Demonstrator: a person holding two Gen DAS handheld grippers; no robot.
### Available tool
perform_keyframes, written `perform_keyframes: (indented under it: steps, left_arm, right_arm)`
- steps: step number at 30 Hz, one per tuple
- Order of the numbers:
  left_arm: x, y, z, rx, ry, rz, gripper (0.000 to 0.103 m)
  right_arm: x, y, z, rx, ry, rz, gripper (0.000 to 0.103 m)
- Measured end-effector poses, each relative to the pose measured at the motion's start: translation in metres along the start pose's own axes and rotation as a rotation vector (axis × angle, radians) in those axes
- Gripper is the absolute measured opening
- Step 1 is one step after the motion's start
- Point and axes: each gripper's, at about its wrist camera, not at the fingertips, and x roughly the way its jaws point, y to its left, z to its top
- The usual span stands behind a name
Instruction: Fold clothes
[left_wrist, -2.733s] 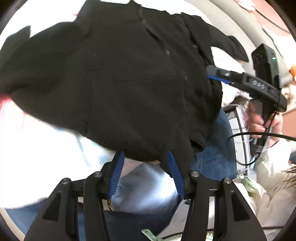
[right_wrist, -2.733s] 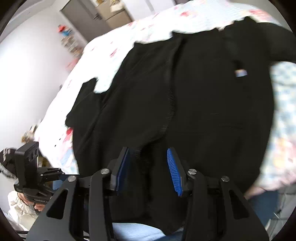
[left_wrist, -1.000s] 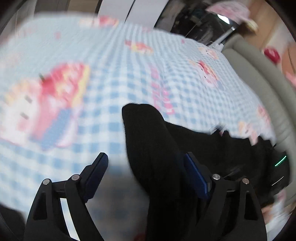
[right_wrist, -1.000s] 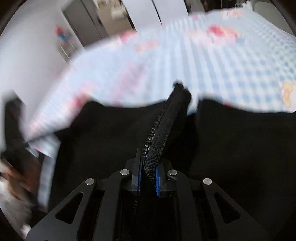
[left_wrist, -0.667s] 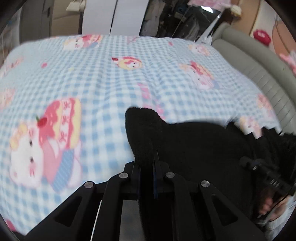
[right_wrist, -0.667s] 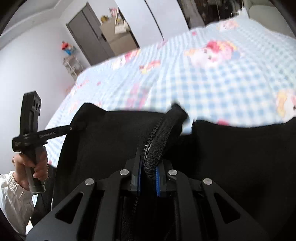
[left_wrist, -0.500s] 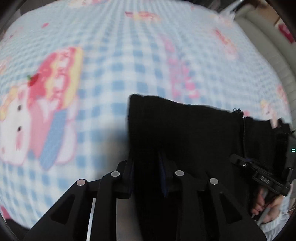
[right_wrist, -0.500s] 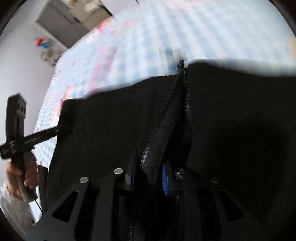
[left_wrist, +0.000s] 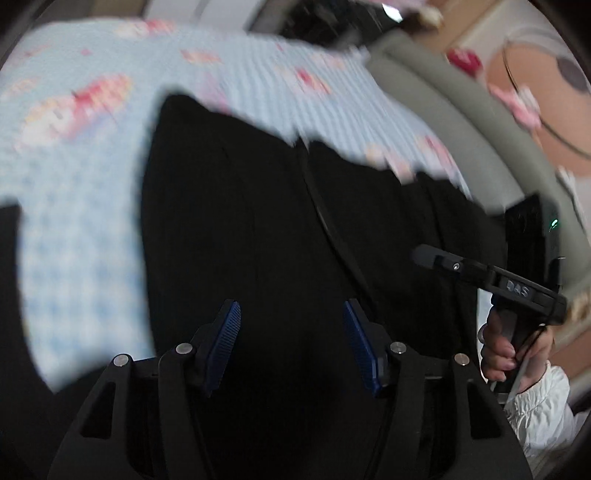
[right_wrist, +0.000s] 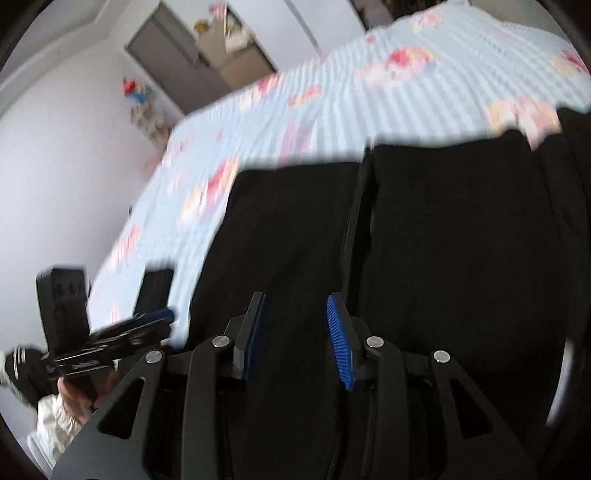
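both my left gripper (left_wrist: 291, 345) and right gripper (right_wrist: 297, 338) fingers are opening with nothing clamped, black jacket (left_wrist: 258, 229) lies flat on the bed (right_wrist: 332, 96), so i should smooth it before gripping a side to fold.

Right gripper (right_wrist: 295, 332) jaws opening above black jacket (right_wrist: 443, 240).

Left gripper (left_wrist: 291, 339) and right gripper (right_wrist: 297, 325) both point steeply downward, jaws opening, nothing pinched between them
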Motion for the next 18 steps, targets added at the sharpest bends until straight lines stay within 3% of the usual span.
perform_keyframes:
  steps: [2, 5, 6, 7, 9, 10, 12, 13, 14, 16, 18]
  left_arm:
    - [0.015, -0.015, -0.021, 0.008, 0.059, -0.022, 0.058]
    - [0.04, -0.028, -0.047, 0.031, 0.109, 0.036, 0.057]
    - [0.045, -0.025, -0.052, 0.05, 0.126, 0.09, 0.053]
    - [0.051, -0.021, -0.058, 0.069, 0.144, 0.144, 0.038]
    - [0.049, -0.013, -0.064, 0.081, 0.152, 0.222, 0.024]
    - [0.043, -0.007, -0.066, 0.073, 0.144, 0.247, 0.023]
    - [0.023, 0.005, -0.067, -0.017, 0.119, 0.233, 0.024]
    - [0.016, 0.004, -0.068, -0.033, 0.104, 0.235, 0.027]
    - [0.008, -0.005, -0.072, -0.02, 0.083, 0.235, 0.03]
    - [-0.006, -0.019, -0.082, -0.006, 0.039, 0.222, 0.041]
    - [-0.013, -0.021, -0.102, -0.051, -0.005, 0.154, 0.05]
  right_arm:
    - [0.001, 0.017, -0.04, -0.007, 0.054, 0.019, 0.035]
    - [-0.004, 0.002, -0.099, 0.009, 0.114, 0.002, 0.035]
    - [-0.008, -0.007, -0.12, 0.015, 0.134, -0.013, 0.033]
    - [-0.011, -0.016, -0.14, 0.023, 0.153, -0.028, 0.029]
    - [-0.011, -0.036, -0.154, 0.059, 0.17, -0.064, 0.013]
    - [-0.012, -0.045, -0.16, 0.076, 0.177, -0.079, 0.008]
    - [-0.031, -0.061, -0.163, 0.093, 0.167, -0.066, 0.009]
    - [-0.041, -0.063, -0.164, 0.074, 0.157, -0.084, 0.022]
    - [-0.052, -0.062, -0.165, 0.051, 0.143, -0.117, 0.025]
    - [-0.067, -0.057, -0.166, 0.034, 0.121, -0.048, 0.026]
    - [-0.072, -0.048, -0.173, 0.017, 0.127, -0.003, 0.026]
